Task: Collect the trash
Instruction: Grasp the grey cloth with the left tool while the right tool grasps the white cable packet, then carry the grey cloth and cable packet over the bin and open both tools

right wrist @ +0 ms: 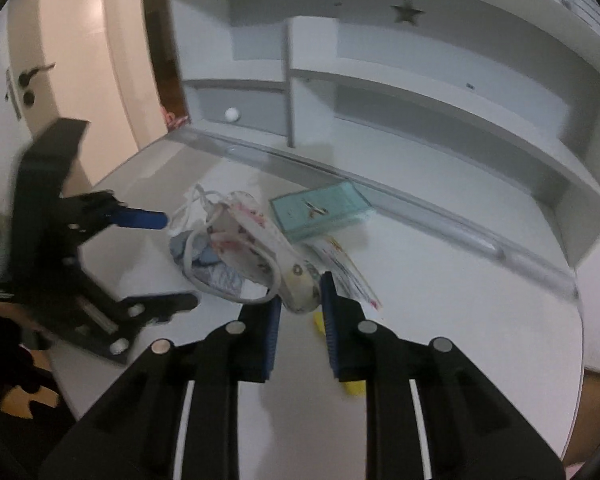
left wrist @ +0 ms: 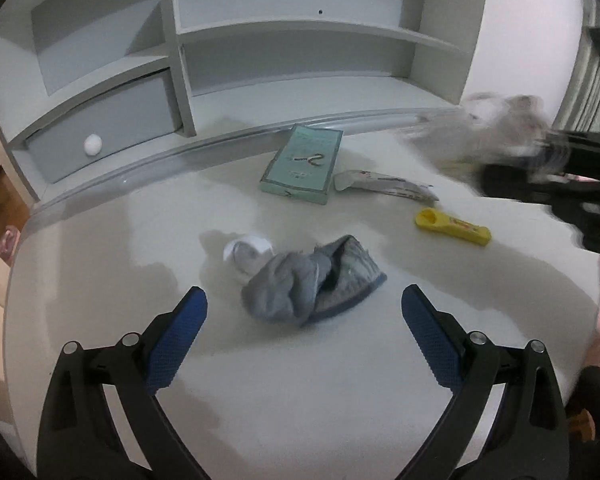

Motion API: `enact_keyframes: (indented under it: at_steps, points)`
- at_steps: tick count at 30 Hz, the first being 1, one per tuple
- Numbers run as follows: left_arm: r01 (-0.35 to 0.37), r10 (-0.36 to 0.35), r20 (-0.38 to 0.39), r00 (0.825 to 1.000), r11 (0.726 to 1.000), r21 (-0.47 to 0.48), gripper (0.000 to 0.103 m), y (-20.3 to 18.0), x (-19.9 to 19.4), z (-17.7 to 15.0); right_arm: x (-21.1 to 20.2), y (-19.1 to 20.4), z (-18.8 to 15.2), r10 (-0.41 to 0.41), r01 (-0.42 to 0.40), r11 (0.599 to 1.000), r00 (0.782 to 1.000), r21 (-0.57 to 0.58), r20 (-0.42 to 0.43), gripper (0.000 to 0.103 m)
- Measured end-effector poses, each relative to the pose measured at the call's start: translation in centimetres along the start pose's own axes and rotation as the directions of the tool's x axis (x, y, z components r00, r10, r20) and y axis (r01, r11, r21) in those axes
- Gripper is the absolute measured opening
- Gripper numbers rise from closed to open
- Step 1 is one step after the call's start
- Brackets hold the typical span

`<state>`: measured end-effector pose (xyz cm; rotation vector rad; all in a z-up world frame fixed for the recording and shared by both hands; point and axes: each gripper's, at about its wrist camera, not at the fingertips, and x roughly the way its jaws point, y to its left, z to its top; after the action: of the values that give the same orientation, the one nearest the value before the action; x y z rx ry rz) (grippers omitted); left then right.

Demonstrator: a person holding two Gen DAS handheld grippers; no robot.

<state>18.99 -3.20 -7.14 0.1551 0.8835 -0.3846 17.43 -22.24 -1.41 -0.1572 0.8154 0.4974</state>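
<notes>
My left gripper (left wrist: 304,300) is open, low over the white desk (left wrist: 300,380), its blue pads either side of a grey sock bundle (left wrist: 312,280) that lies beside a white paper cup (left wrist: 247,249). My right gripper (right wrist: 300,292) is shut on a floral face mask with white ear loops (right wrist: 248,236) and holds it above the desk; in the left wrist view it shows blurred at the right (left wrist: 500,128). A crumpled wrapper (left wrist: 384,186) and a yellow flat tool (left wrist: 452,226) lie to the right. The left gripper also shows in the right wrist view (right wrist: 172,256).
A teal book (left wrist: 302,164) lies near the back of the desk. A shelf unit (left wrist: 300,32) with a grey drawer and white knob (left wrist: 93,145) stands behind a clear raised strip. A door (right wrist: 60,60) stands to the left.
</notes>
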Motion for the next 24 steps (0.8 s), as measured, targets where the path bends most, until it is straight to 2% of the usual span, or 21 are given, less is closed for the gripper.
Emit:
enact_keyframes:
  at_steps: [2,4,5,6,7,10,12,14,17,19,20,22,23,24]
  points:
    - [-0.013,0.013,-0.002,1.000,1.000,-0.008,0.087,-0.2,0.5,0.2,-1.5,-0.6,-1.0,-0.015,0.014,1.000,1.000,0.028,0.008,0.020]
    - [0.001,-0.001,-0.027,1.000,1.000,-0.017,0.055,-0.5,0.8,0.2,-3.3,-1.2,-2.6,-0.034,0.033,0.998,0.999,0.059,0.016,0.020]
    - [0.012,-0.013,-0.044,0.999,1.000,-0.027,0.048,-0.6,0.9,0.1,-4.0,-1.5,-3.4,-0.043,0.041,0.996,0.999,0.075,0.018,0.020]
    - [0.018,-0.020,-0.052,0.998,0.999,-0.034,0.032,-0.7,0.9,0.0,-4.8,-2.0,-4.3,-0.055,0.053,0.994,0.998,0.093,0.022,0.020]
    - [0.023,-0.026,-0.054,0.998,0.999,-0.039,0.025,-0.8,0.9,-0.1,-5.3,-2.3,-5.0,-0.067,0.064,0.992,0.997,0.109,0.025,0.020]
    - [0.058,-0.061,-0.044,0.997,0.996,-0.061,0.018,-1.7,-0.5,-0.5,-8.4,-3.6,-8.0,-0.108,0.098,0.978,0.993,0.185,0.045,0.020]
    - [0.080,-0.081,-0.025,0.996,0.996,-0.038,0.018,-3.2,-1.5,-0.5,-10.5,-4.5,-10.3,-0.148,0.130,0.962,0.987,0.241,0.059,0.020]
    - [0.116,-0.116,-0.003,0.993,0.993,0.006,0.017,-6.0,-2.8,-0.3,-13.0,-5.7,-12.9,-0.193,0.162,0.937,0.979,0.310,0.072,0.020]
    - [0.187,-0.189,0.013,0.982,0.979,0.085,0.018,-10.9,-3.8,0.1,-17.6,-7.6,-18.5,-0.289,0.233,0.874,0.955,0.427,0.069,0.020]
    - [0.255,-0.262,0.020,0.965,0.954,0.156,0.017,-15.6,-4.5,0.3,-19.9,-8.5,-21.8,-0.340,0.275,0.832,0.939,0.482,0.051,0.020]
    - [0.289,-0.297,0.019,0.955,0.939,0.188,0.017,-17.7,-4.8,0.3,-21.5,-9.1,-24.4,-0.378,0.307,0.793,0.925,0.526,0.031,0.020]
    - [0.364,-0.378,0.006,0.926,0.894,0.262,0.017,-23.2,-5.3,0.0,-24.1,-10.1,-28.7,-0.430,0.348,0.724,0.903,0.596,-0.004,0.020]
    - [0.408,-0.425,-0.012,0.905,0.861,0.304,0.018,-26.4,-5.5,-0.4,-25.1,-10.4,-30.4,-0.450,0.364,0.694,0.893,0.622,-0.020,0.020]
    - [0.435,-0.452,-0.025,0.892,0.839,0.328,0.018,-28.5,-5.6,-0.7,-26.4,-10.7,-33.1,-0.480,0.390,0.646,0.876,0.656,-0.049,0.020]
